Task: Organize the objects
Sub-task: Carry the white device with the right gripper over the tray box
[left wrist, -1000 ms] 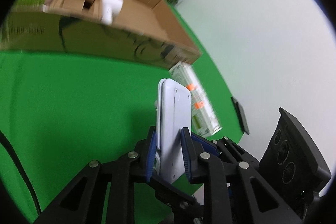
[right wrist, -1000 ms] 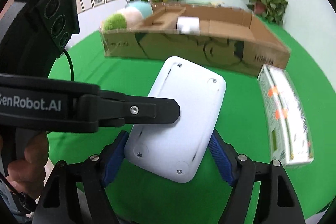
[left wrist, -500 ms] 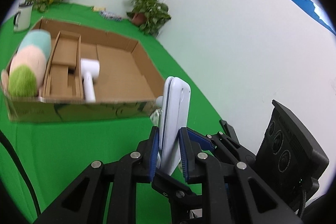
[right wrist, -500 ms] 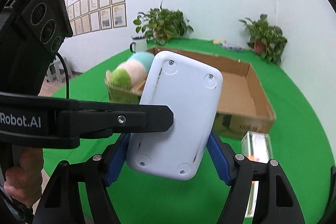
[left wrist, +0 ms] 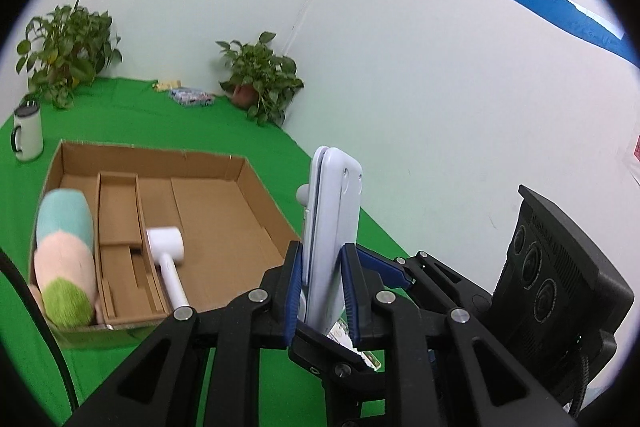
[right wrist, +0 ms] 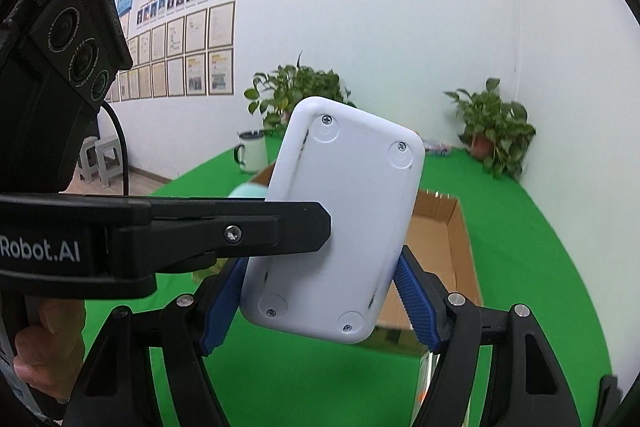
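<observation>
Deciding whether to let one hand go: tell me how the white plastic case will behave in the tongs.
The white plastic case looks rigid: held across thickness by the left tongs and width by the right tongs, it shows no bending. Smooth shell, probably slippery. Gripped low, it might pivot.

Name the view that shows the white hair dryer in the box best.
The left wrist view: the white hair dryer lies in plain sight inside the cardboard box. In the right wrist view the held white device hides it.
</observation>
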The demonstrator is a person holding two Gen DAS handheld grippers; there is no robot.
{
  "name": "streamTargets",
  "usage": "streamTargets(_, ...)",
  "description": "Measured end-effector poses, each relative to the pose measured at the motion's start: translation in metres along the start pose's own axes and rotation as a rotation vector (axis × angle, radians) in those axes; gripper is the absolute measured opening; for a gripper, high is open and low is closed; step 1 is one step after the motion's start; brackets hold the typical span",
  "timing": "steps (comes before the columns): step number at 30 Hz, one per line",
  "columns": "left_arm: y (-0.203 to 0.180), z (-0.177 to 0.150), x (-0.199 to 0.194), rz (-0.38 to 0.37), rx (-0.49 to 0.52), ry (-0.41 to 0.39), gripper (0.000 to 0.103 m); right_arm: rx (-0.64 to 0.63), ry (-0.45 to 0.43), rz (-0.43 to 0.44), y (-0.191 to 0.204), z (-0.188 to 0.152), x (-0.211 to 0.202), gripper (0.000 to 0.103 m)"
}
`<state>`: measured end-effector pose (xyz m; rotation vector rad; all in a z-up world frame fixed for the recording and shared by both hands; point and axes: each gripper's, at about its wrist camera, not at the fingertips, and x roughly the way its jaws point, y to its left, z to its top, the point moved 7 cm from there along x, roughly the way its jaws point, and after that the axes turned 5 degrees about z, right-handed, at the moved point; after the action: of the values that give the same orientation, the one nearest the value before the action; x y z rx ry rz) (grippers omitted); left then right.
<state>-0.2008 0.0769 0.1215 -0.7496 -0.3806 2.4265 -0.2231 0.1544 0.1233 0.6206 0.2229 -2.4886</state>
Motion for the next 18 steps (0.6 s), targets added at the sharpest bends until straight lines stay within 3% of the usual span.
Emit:
streamTargets(8,0.006,0.067,0.007,0.046,0.026,-0.026,0.018,-0.020,0.000,0.028,-0.013,0.077,0.013,0.070)
streamTargets(13,0.019,0.102,0.031,0.082,0.019,0.002,0.017,-0.005,0.075,0.069,-0.037,0.122,0.044,0.070)
streamTargets(18,0.037,0.108,0.058,0.090,-0.016,0.051,0.017,0.028,0.167,0.087,-0.069,0.144,0.088,0.069)
